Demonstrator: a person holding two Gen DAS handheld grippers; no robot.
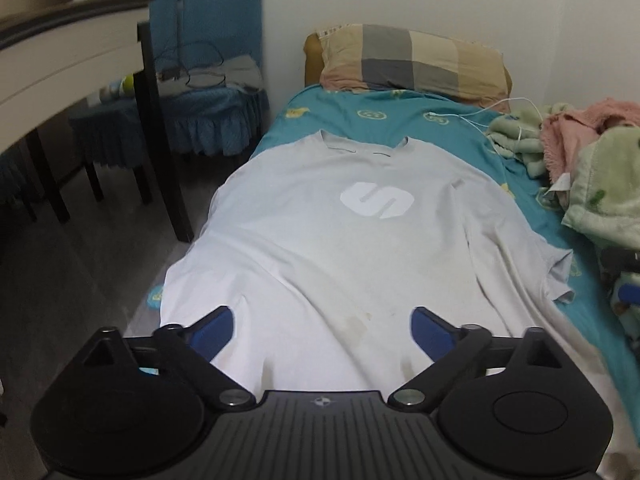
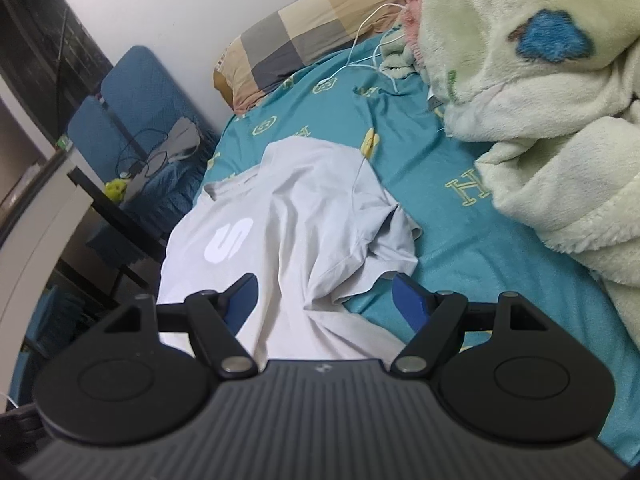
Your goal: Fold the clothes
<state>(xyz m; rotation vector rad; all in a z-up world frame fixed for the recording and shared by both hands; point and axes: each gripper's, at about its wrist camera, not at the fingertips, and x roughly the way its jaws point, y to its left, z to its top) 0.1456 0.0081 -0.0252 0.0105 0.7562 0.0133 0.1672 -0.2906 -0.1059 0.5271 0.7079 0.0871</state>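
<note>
My left claw stands wide, its blue pads apart with nothing pinched between them, above the near hem of the pale grey T-shirt. The shirt lies face up on the teal bedsheet, its white logo showing and its collar pointing toward the checked pillow at the head of the bed. Its left edge hangs over the side of the mattress, above the grey floor; beyond that edge stand a dark table leg and two blue-covered chairs, near the bed but apart from it.

My right claw is also spread wide and grips nothing. Between its pads lies the shirt's right sleeve, crumpled and folded in on itself, its cuff edge resting on bare sheet. To the right of that sleeve is a strip of open sheet, then the heap of pale green fleece blanket, which takes up the far side of the bed. A white cable trails across the sheet between the pillow and the blanket, well clear of the shirt's collar.
</note>
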